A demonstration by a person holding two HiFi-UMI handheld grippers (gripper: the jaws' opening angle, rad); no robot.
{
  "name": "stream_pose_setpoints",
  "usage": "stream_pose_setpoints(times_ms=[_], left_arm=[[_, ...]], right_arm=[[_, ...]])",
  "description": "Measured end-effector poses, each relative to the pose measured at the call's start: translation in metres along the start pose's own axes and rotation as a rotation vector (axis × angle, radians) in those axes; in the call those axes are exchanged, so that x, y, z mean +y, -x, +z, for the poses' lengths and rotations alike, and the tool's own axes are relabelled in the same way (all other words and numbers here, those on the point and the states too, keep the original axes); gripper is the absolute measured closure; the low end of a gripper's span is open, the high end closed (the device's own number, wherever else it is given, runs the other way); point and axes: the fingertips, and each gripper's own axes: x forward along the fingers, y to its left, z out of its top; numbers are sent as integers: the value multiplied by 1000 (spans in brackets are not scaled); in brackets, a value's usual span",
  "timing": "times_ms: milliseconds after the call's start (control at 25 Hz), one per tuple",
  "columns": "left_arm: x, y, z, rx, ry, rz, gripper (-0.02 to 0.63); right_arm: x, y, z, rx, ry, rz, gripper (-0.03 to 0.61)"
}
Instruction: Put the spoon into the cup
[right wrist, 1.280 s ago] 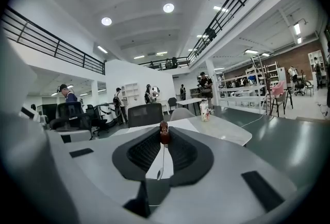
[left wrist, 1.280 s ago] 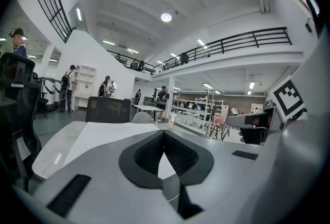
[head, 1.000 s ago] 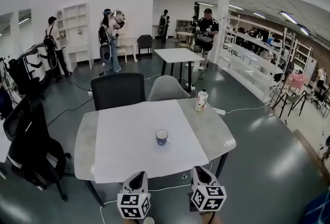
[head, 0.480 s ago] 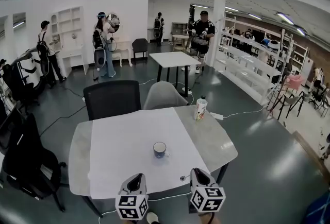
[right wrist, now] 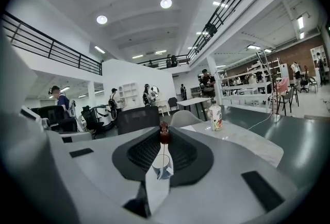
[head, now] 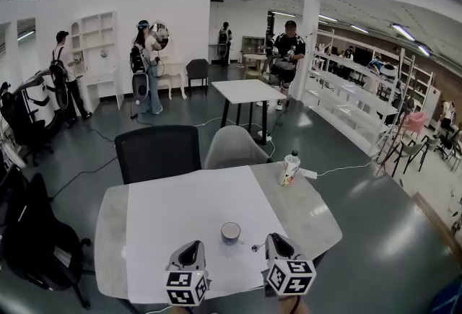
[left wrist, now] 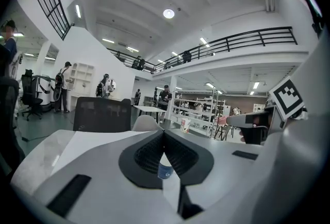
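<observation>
A white and blue cup (head: 231, 232) stands on the white sheet (head: 180, 211) near the table's front edge. My right gripper (head: 276, 241) hovers just right of the cup, shut on a thin spoon (head: 255, 247) whose end pokes out to the left of its tip. In the right gripper view the spoon's dark red end (right wrist: 164, 129) sticks up between the jaws of the right gripper (right wrist: 164, 135), with the cup (right wrist: 161, 164) straight ahead beyond them. My left gripper (head: 192, 247) is level with it, left of the cup, its jaws meeting with nothing in them. Beyond the left gripper (left wrist: 164, 136) the cup (left wrist: 165, 169) shows.
A bottle (head: 289, 168) stands at the marble table's (head: 307, 208) far right corner. A black chair (head: 159, 152) and a grey chair (head: 234, 148) stand behind the table. Further back are another table (head: 249, 92), shelves and several people.
Both grippers have come forward to the table's front edge, side by side. The cup now lies much closer, between their tips. Neither jaw pair has changed.
</observation>
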Motion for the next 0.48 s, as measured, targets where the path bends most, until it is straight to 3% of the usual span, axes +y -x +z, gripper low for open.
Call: stream_pose_setpoints(times_ms=[480], left_arm=[[35, -71, 14, 11, 16, -22, 595]], right_arm=[[-7, -68, 19, -1, -4, -40, 514]])
